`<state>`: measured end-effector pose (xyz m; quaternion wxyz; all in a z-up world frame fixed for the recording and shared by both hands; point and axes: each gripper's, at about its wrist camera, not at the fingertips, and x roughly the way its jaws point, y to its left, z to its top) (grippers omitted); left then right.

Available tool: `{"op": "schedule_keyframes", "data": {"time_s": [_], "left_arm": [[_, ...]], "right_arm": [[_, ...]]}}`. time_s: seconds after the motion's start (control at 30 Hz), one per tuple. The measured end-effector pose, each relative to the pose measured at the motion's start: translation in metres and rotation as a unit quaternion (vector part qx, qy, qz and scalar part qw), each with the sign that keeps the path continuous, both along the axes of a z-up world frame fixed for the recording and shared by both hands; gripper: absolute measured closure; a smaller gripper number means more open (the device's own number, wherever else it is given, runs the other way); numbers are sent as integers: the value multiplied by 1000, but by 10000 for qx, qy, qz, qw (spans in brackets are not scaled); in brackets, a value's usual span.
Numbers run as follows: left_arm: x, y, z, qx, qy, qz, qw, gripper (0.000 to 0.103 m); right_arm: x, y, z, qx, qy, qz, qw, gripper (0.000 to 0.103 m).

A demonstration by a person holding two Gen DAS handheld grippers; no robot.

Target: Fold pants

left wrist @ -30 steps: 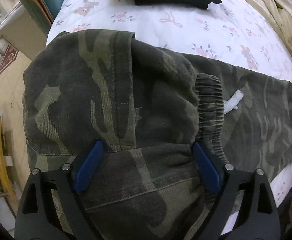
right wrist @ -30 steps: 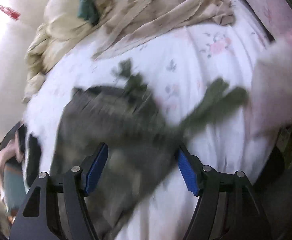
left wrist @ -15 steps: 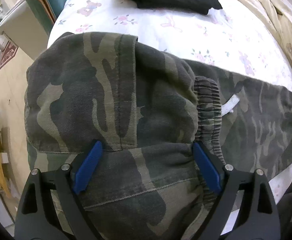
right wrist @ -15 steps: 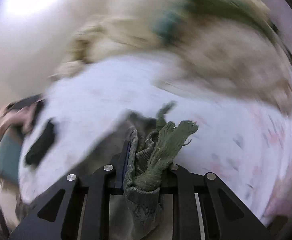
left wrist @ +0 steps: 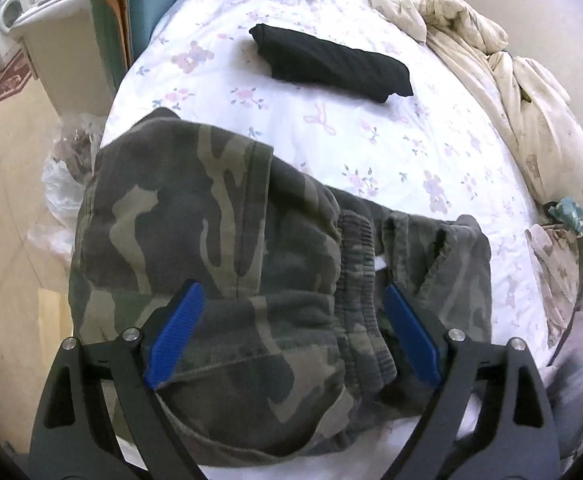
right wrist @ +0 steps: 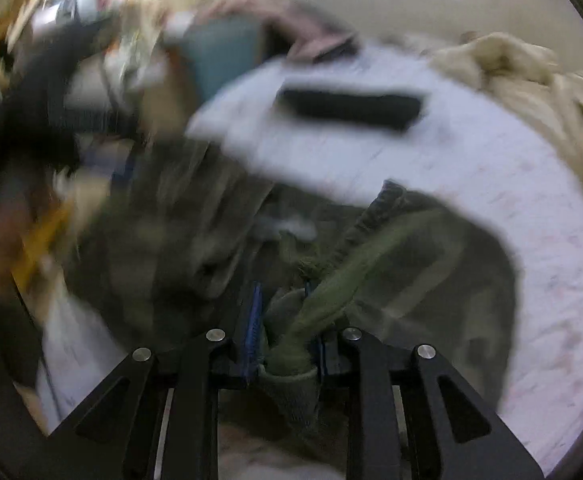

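The camouflage pants [left wrist: 227, 240] lie on the flowered bed sheet [left wrist: 371, 136], folded over on themselves with the elastic waistband [left wrist: 357, 256] in the middle. My left gripper [left wrist: 291, 332] is open, its blue pads resting on the pants near the bed's front edge. My right gripper [right wrist: 285, 332] is shut on the green cuff end of a pants leg [right wrist: 331, 292] and holds it over the folded pile [right wrist: 195, 248]. The right wrist view is blurred by motion.
A folded black garment [left wrist: 331, 64] lies farther back on the sheet. A crumpled cream duvet [left wrist: 523, 92] runs along the right side. A plastic bag [left wrist: 67, 168] and a cabinet [left wrist: 59, 52] stand on the floor to the left.
My right gripper closed on the pants' cuff end and swung it across, folding the legs over the waist. The left gripper stayed open on the pants while its view lifted back.
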<state>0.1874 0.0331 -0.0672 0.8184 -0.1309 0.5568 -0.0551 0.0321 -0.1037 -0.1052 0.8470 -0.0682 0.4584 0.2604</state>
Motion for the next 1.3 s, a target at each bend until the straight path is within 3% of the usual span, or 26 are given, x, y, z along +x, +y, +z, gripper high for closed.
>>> {"op": "schedule_keyframes", "data": {"time_s": [0.1,0.2,0.3,0.43,0.57,0.73,0.8,0.9,1.03,1.07,1.1,1.17,1.3], "left_arm": [[-2,-2,2,-5,-22,-21,10000,14],[3,-7,3,34,-59,-82,9999,14],[3,-12,6,-31,-66,-41,10000,14],[3,-19,8,-134,-81,-90,9998,14],[5,-23,7,-37,-87,-104,9999,14],[11,-22,0,-72,46,-77,9999,14],[13,-23,-2,-51,59,-75,9999,14],[17,-24,-3,-48,104,-87,9999,14],[20,-29,3,-240,79,-90,9996,14],[20,-31,6,-279,60,-93,9996,14],[20,-32,8,-311,42,-93,9995,14],[20,-38,12,-375,-14,-134,9992,14],[19,-53,15,-282,-97,-310,9991,14]], "right_arm": [[-15,15,-17,-312,372,322,9983,69],[-23,1,3,65,536,318,9980,69],[-17,-46,47,879,290,-183,9955,69],[35,-101,69,1142,175,-1293,9848,68],[115,-124,42,814,586,-2118,9722,67],[181,-95,-29,526,1689,-2108,9614,69],[191,-80,-41,162,1569,-2039,9662,70],[198,-82,-36,277,1692,-2161,9612,70],[178,-113,10,802,1543,-2092,9623,69],[165,-128,23,950,1457,-2235,9591,58],[147,-145,35,1077,1326,-2428,9549,40],[117,-167,45,1154,1139,-2801,9462,24],[70,-202,23,1153,1441,-3583,9152,24]]}}
